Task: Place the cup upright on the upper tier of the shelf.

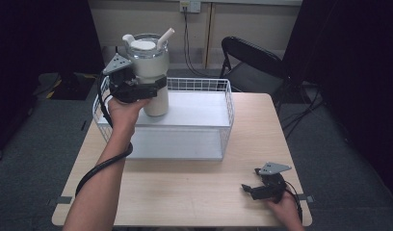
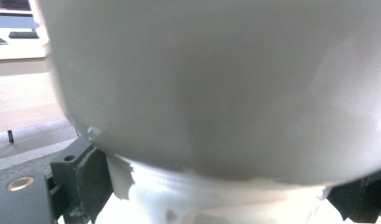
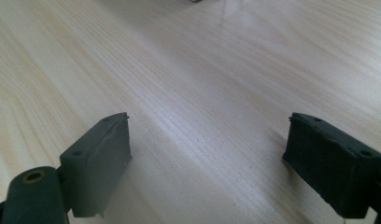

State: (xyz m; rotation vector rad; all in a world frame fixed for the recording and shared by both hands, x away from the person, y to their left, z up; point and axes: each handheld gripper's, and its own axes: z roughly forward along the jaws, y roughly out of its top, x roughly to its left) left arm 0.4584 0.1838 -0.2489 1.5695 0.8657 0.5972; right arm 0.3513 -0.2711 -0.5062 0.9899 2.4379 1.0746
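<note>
My left gripper (image 1: 153,89) is closed around the body of a large white tumbler (image 1: 150,72); one jaw shows on each side of the lower wall in the left gripper view, pressed against the tumbler (image 2: 216,88). The tumbler is upright, lifted clear and held above the back left part of a white wire basket (image 1: 226,120), apart from the basket floor as far as I can tell. A lid with a straw (image 1: 165,37) caps the top. The basket stands on the far half of a wooden table (image 1: 194,192). My right gripper (image 1: 255,190) rests low near the front right corner of the table, its jaws spread wide with nothing between them; the right gripper view shows bare table (image 3: 202,93) in the gap. Handling judgement: the tumbler looks rigid and smooth-walled, probably metal, so it will not deform but may slip under a light clamp. It may be heavy if filled; whether it holds liquid cannot be told. Grip across the mid-body, where the wall is widest and straightest, keep it vertical, and avoid the lid and straw, which could detach.
</note>
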